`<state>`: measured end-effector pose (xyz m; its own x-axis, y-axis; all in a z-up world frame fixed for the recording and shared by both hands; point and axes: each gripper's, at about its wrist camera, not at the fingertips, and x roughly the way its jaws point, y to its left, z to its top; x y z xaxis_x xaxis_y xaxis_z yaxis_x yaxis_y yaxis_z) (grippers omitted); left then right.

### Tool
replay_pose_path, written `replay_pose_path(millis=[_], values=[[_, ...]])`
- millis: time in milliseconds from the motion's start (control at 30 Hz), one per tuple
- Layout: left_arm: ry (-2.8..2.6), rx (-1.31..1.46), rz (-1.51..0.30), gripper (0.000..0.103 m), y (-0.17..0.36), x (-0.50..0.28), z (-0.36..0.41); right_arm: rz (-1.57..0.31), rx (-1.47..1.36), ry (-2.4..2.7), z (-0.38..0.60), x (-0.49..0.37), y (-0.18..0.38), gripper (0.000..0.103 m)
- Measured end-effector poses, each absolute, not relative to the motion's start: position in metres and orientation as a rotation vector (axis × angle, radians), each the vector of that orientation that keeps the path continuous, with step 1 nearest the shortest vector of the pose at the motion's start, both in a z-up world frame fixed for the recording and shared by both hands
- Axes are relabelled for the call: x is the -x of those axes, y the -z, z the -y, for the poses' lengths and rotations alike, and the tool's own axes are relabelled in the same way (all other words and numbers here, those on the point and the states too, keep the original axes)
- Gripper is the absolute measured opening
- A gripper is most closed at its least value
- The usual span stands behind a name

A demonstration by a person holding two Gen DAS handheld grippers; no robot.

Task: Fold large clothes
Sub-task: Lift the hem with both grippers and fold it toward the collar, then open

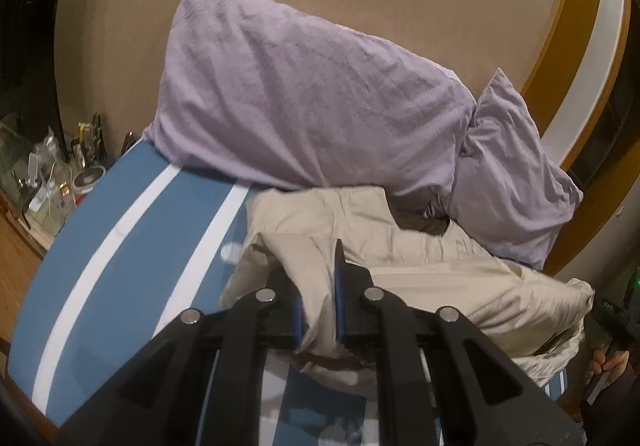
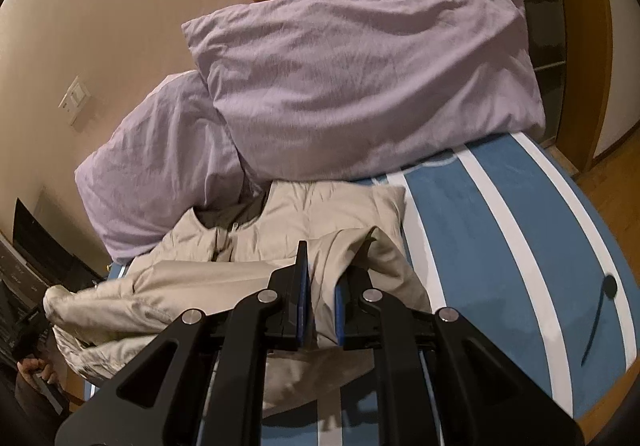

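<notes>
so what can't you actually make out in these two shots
- Left wrist view: the beige garment is bunched, so its type is unclear; the left gripper covers its near edge.
- Right wrist view: the right gripper hides the cloth it pinches.
- Bedside clutter: too small to identify.

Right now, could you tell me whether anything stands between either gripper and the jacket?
Nothing does: the left gripper and right gripper each already pinch a fold of the beige jacket between their pads, above the striped bed.

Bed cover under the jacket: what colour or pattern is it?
The bed cover is blue with broad white stripes, shown best in the right wrist view.
</notes>
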<state>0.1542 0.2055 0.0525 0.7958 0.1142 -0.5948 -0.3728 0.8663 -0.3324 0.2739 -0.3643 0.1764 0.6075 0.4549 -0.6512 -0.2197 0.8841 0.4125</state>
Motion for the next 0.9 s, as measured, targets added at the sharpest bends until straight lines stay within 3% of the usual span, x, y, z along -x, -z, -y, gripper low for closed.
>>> replay_pose_path(millis=[500,900], values=[[-0.34,0.444,-0.595,0.012,-0.062,-0.251,-0.225,-0.833,-0.266,-0.402,0.338,-0.37,-0.172,0.011],[-0.431,0.455,-0.69,0.013,-0.011,-0.329,-0.239,-0.928,-0.192,-0.325,0.308,-0.434,-0.111,0.011]])
